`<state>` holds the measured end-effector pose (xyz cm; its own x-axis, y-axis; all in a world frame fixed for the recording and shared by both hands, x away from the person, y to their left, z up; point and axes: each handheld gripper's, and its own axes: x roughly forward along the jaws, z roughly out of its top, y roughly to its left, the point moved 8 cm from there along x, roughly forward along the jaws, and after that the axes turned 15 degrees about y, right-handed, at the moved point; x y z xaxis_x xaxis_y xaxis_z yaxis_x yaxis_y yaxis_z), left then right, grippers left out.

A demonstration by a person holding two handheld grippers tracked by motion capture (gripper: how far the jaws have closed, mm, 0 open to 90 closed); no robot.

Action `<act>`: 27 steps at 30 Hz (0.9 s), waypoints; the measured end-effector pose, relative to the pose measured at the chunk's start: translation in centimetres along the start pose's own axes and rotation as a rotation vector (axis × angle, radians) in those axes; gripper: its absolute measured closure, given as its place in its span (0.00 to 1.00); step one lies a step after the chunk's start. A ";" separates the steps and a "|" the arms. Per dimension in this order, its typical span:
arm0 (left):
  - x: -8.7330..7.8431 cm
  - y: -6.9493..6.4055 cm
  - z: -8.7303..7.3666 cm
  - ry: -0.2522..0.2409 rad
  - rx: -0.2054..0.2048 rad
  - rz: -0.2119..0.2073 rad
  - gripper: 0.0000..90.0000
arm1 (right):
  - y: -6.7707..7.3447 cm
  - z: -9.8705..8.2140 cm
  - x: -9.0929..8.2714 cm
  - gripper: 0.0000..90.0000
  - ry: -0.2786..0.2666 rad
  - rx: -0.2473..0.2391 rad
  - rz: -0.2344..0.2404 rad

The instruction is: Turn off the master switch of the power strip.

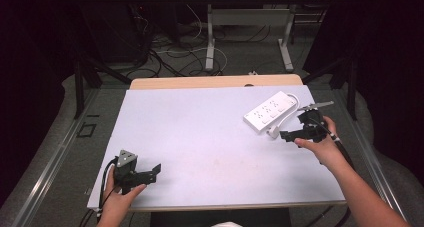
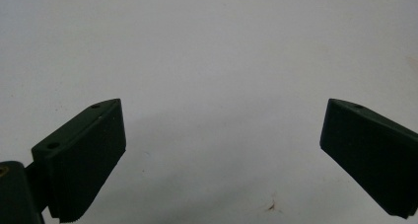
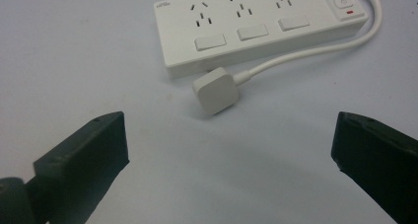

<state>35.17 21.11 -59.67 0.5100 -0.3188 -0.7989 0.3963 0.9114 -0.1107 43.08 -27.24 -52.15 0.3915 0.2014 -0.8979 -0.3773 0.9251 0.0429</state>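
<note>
Near the far right corner of the surface [image 1: 200, 137], a white power strip [image 1: 270, 111] is being shown lying flat, sockets up. Its long axis is being seen running diagonally in the high view, from near-left to far-right, with the switch end [image 3: 342, 3] pointing to the far right. Three socket groups, each with a flat white button below it, are being seen along its face in the right gripper view, and a small red mark is being shown under the switch. A white cord [image 3: 315, 49] is being looped from the switch end back along the near side, ending in a square white plug [image 3: 216, 90] lying just beside the strip's long edge.

The right tongs [image 1: 291, 135] are being held spread wide, near the plug but apart from it, pointed towards it. The left tongs [image 1: 152, 172] are being held spread wide too, over bare surface at the near left, well apart from the strip.
</note>
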 end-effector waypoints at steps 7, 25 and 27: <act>0.0 0.0 0.0 0.002 0.000 -0.001 0.04 | 0.4 -1.7 -0.1 0.01 -0.009 -0.004 -0.002; 0.0 0.0 0.0 -0.004 -0.004 0.001 0.04 | 0.4 -5.8 1.8 0.01 -0.045 0.024 -0.027; 0.0 0.0 0.0 -0.002 -0.004 0.001 0.04 | 0.3 -6.3 2.0 0.01 -0.050 0.040 -0.023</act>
<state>35.14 21.11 -59.65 0.5122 -0.3188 -0.7975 0.3931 0.9126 -0.1123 38.45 -28.58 -56.69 0.4416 0.1947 -0.8759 -0.3345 0.9415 0.0407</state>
